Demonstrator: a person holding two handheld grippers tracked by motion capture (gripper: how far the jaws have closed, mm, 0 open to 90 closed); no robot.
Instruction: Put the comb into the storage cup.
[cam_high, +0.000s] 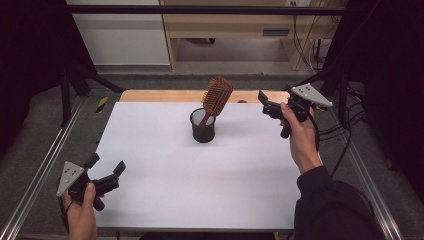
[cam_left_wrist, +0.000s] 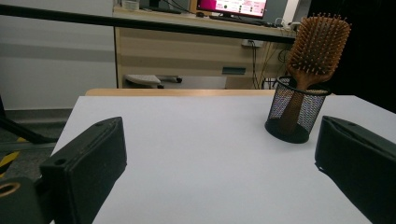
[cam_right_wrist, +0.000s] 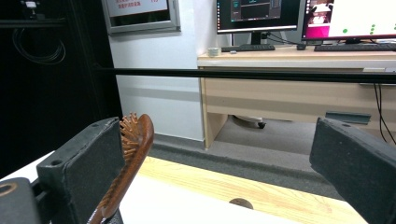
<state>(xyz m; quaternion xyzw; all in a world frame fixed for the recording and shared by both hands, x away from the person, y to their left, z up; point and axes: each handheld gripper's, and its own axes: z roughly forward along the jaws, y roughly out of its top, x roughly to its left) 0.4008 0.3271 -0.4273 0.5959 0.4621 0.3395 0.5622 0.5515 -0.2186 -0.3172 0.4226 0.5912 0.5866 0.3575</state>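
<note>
brush (cam_high: 216, 95): brown wood | cup (cam_high: 203, 127): black mesh | table (cam_high: 200, 175): white

Mesh cup (cam_high: 203, 126) with upright hairbrush (cam_high: 216, 95) stands alone at table (cam_high: 165, 185) far centre, sole obstacle. White surface open near, left, right. Black bar (cam_high: 200, 9) spans overhead beyond far edge.

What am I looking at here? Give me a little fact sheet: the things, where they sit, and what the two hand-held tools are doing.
Surface: white table
Container: black mesh cup, upright, toward the far middle of the table
Contents: wooden hairbrush, handle down in the cup, bristle head leaning out to the right
Left tool: open, holding nothing, at the table's near left edge
Right tool: open, holding nothing, right of the cup, apart from the brush
</note>
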